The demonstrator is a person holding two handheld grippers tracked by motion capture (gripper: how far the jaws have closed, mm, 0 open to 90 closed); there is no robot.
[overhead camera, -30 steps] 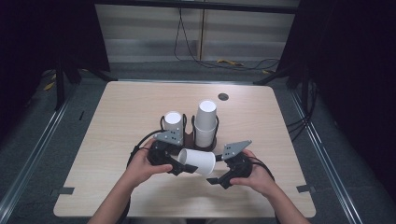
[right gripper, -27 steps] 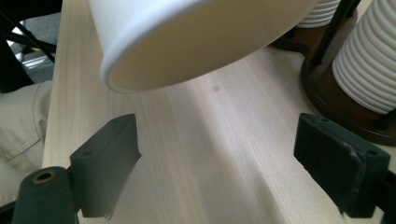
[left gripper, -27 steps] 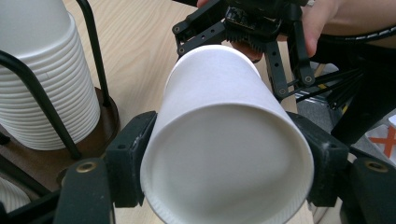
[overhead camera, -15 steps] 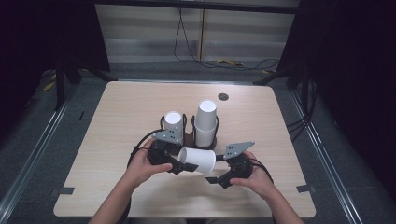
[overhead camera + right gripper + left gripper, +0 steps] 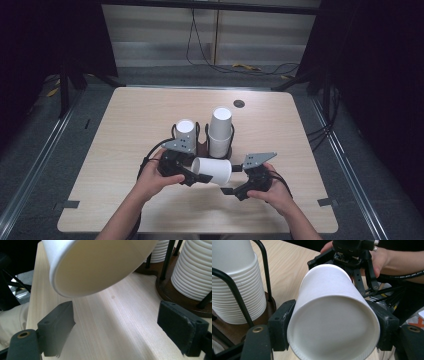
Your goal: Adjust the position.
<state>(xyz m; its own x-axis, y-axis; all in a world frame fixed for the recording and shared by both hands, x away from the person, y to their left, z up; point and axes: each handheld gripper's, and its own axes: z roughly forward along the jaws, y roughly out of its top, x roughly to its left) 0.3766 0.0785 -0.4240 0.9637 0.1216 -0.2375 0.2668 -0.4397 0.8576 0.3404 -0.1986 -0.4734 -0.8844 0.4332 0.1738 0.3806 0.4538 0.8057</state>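
Holding unchanged: left gripper [image 5: 192, 176] clamps paper cup [image 5: 212, 170]

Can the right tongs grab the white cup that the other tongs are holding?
Probably yes. The right tongs stand open just under the cup's open end, with nothing between. The left tongs hold its closed end, leaving the rim free.

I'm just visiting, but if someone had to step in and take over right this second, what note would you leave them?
Left gripper: shut on one white paper cup, held on its side above the table.
Right gripper: open, jaws apart just below the cup's open mouth, not touching it.
Two cup stacks stand upside down in the black wire holder behind.
Done: one cup is out of the stacks.
Left: probably hand it over or set it down.
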